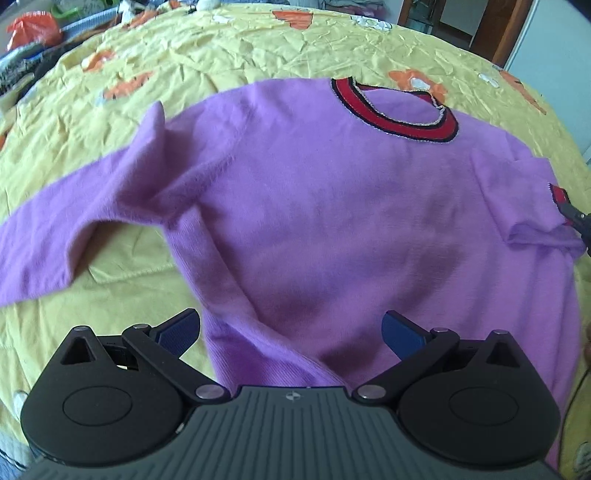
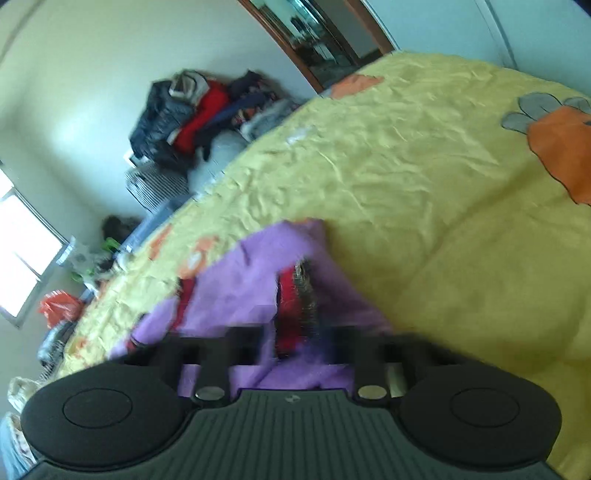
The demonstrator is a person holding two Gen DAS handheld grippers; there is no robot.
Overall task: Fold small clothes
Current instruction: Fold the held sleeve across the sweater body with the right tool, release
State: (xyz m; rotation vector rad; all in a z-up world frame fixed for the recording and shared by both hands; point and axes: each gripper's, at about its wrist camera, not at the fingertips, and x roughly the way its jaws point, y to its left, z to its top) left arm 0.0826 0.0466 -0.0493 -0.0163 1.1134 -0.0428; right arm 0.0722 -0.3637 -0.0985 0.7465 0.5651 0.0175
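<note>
A small purple sweater [image 1: 332, 206] with a red and black collar [image 1: 391, 110] lies flat on the yellow bedspread [image 1: 221, 51]. Its left sleeve [image 1: 74, 229] stretches out to the left. Its right sleeve is folded in over the body, with the red cuff [image 1: 559, 195] at the right edge. My left gripper [image 1: 291, 332] is open and empty, hovering over the sweater's lower hem. My right gripper [image 2: 295, 332] is shut on the right sleeve's red cuff [image 2: 293, 314], with purple fabric [image 2: 240, 280] bunched around it; this view is blurred. Its tip shows in the left wrist view [image 1: 576, 218].
The bedspread [image 2: 443, 184] has orange carrot prints [image 2: 557, 147]. A pile of dark and red clothes [image 2: 199, 118] sits beyond the bed's far edge. An orange bag [image 1: 33, 29] and clutter lie off the bed's left side. A doorway [image 1: 480, 26] stands at the back right.
</note>
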